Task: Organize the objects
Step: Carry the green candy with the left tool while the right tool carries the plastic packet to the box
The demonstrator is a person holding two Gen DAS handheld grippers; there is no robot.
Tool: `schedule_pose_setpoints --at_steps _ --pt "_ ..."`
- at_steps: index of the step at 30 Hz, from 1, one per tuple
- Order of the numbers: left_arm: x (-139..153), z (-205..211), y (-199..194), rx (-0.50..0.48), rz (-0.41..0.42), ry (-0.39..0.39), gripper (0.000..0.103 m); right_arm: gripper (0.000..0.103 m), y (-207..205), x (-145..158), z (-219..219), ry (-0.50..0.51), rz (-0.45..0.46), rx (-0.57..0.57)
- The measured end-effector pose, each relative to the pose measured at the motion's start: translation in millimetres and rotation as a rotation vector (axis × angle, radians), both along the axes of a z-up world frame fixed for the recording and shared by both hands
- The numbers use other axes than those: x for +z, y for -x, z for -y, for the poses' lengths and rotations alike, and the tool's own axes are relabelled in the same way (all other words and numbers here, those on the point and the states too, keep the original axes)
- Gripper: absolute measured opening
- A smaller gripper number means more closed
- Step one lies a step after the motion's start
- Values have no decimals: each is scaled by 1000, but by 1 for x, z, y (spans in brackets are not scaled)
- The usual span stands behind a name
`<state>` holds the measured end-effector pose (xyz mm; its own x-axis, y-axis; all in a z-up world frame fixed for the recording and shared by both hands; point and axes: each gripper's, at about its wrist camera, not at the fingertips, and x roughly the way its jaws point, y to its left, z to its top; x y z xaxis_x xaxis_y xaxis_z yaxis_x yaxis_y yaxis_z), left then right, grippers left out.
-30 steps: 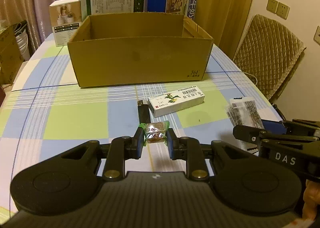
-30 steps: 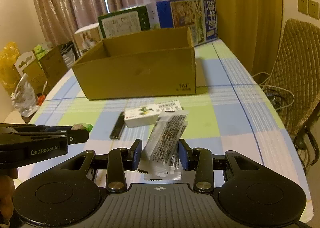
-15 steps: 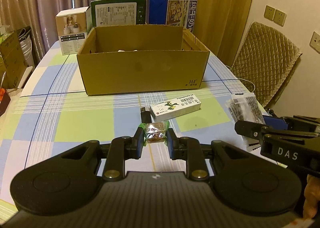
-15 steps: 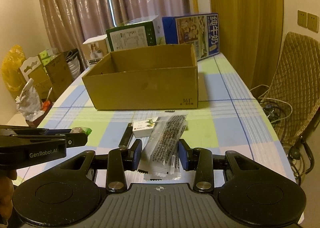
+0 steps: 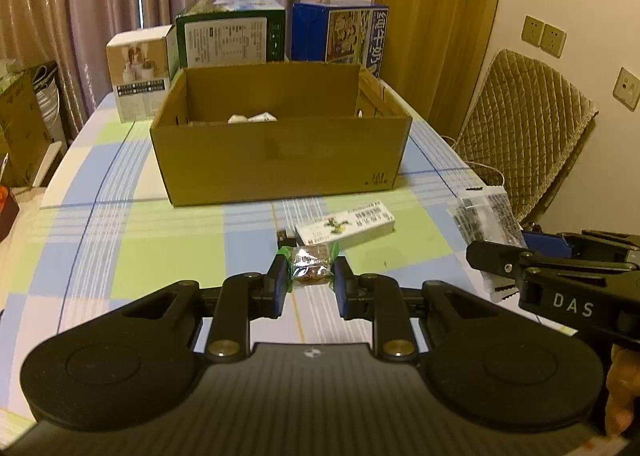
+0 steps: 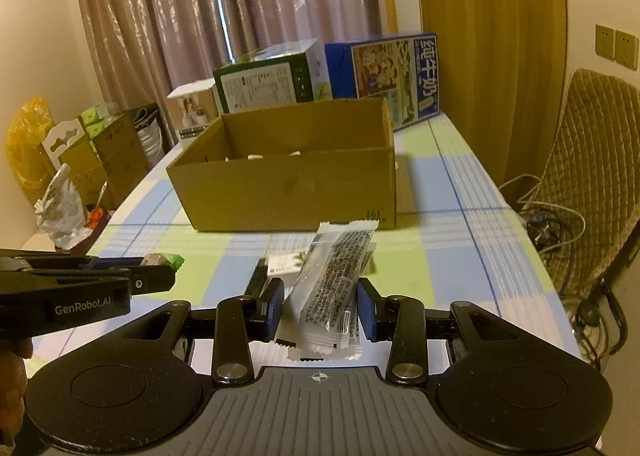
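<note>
Checked tablecloth (image 5: pixel 168 256): left tool (image 5: pixel 311 282) gripping one candy (image 5: pixel 312 262), right tool (image 6: pixel 320 306) three packets (image 6: pixel 332 288).

The tablecloth (image 5: pixel 120 224) is a check of pale blue, light green and white squares, crossed by thin dark blue lines. The open cardboard box (image 5: pixel 280 160) is plain brown. Before it lies a white carton (image 5: pixel 348 224) with a green sprig and a black barcode. The left gripper (image 5: pixel 311 276), black with blue pads (image 5: pixel 280 280), holds a clear candy wrapper (image 5: pixel 312 262) with green ends and a brown sweet. The right gripper (image 6: pixel 320 306), black and blue too, holds clear packets (image 6: pixel 332 276) printed in black. At the table's far edge stand a white box (image 5: pixel 138 76), a dark green box (image 5: pixel 232 34) and a blue box (image 5: pixel 340 34).
</note>
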<state>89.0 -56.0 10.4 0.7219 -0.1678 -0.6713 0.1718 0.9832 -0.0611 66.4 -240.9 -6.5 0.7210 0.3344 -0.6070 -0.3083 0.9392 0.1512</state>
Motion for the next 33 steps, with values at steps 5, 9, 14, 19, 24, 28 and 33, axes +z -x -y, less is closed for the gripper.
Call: schedule_pose_setpoints --at_steps 5,9,14,19,24,28,33 --pt "18 -1 -18 -31 29 -11 20 36 -19 18 -2 -5 17 21" --pt "36 -4 -39 -58 56 -34 20 36 -40 36 -4 -20 34 26" --pt "58 -13 -67 -75 66 -31 20 36 -69 56 -8 -37 37 46" --pt "78 -17 -93 -91 67 -18 20 36 -105 77 -10 -58 5 72" --pt "91 -19 -124 -98 65 -5 20 36 -140 95 -14 -43 19 81" --pt "97 -18 -151 -109 52 -12 20 36 -165 101 -18 -38 10 95" --pt "97 -17 -183 -115 20 -30 20 36 -194 101 -28 -9 -1 113"
